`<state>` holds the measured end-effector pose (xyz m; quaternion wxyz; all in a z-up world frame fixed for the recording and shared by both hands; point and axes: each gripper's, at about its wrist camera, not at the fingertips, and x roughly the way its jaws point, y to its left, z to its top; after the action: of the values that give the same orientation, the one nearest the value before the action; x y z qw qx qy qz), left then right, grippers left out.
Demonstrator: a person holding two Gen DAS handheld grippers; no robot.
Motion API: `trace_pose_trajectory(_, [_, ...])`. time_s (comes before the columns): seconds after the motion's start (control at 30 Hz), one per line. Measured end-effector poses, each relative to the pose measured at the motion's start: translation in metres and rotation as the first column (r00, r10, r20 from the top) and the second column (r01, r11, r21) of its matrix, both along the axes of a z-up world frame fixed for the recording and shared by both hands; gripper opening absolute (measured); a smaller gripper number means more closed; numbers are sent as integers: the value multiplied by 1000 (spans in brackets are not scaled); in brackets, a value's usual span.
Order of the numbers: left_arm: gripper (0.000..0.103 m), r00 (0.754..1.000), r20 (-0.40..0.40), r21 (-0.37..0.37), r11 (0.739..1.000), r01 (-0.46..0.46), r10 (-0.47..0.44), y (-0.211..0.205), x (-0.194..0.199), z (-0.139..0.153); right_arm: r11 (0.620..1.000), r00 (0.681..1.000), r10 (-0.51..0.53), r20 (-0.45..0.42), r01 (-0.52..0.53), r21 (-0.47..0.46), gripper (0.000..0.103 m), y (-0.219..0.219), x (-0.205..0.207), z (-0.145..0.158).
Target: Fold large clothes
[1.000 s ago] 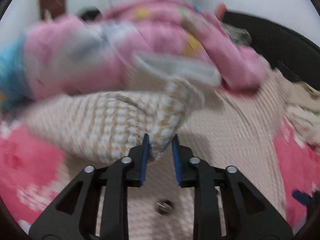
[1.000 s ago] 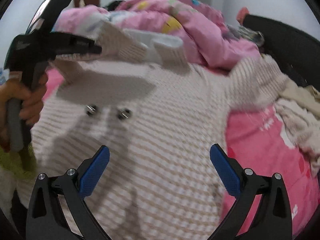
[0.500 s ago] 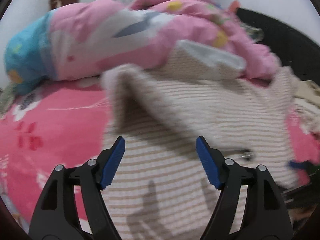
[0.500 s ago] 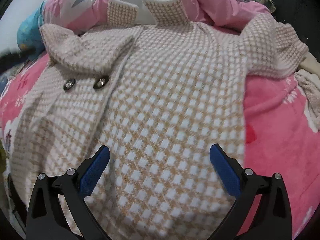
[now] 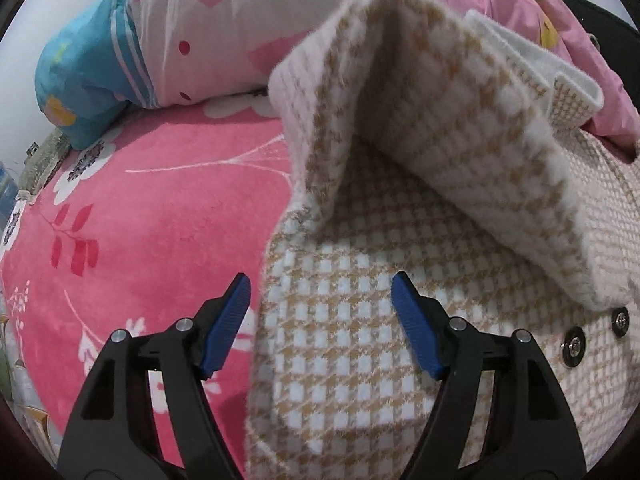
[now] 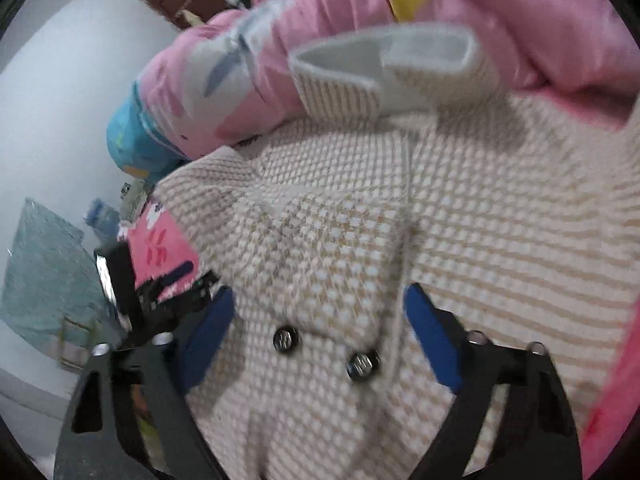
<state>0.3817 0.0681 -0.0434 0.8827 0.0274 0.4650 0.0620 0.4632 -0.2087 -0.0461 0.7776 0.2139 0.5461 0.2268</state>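
Checked coat (image 5: pixel 360 360) on pink bed (image 5: pixel 160 220).
Left tool (image 5: pixel 320 320) released over its edge; right tool (image 6: pixel 316 332), closing, empty above the buttons (image 6: pixel 285 339).

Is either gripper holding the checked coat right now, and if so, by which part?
Nothing is held. The left gripper and right gripper, its jaws just closing, stand open over the coat, pads off the fabric.

My right gripper (image 6: pixel 316 332) hangs over the checked coat (image 6: pixel 460 216), jaws apart and just been closing, nothing pinched; two metal buttons (image 6: pixel 285 339) lie between the pads. White collar (image 6: pixel 384 60) sits at the top against the pink quilt (image 6: pixel 500 12). My left gripper (image 6: pixel 176 280) shows at the left edge over the pink sheet (image 6: pixel 160 244). View is blurred.
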Motion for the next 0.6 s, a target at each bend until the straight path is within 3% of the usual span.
trace_pose_trajectory(0.3, [67,1000,8,-37,999,-7,8,6,2,-11,999,997,-22,-77,18,-51,46,14,21,-28])
trace_pose_trajectory(0.47, [68,1000,11,-48,999,-11,11,6,3,-18,995,997,-7,-78,-1,-98,34,24,27,-36])
trace_pose_trajectory(0.6, [69,1000,13,-71,997,-15,16,8,4,-20,984,999,9,-45,-17,-178,17,32,27,-32])
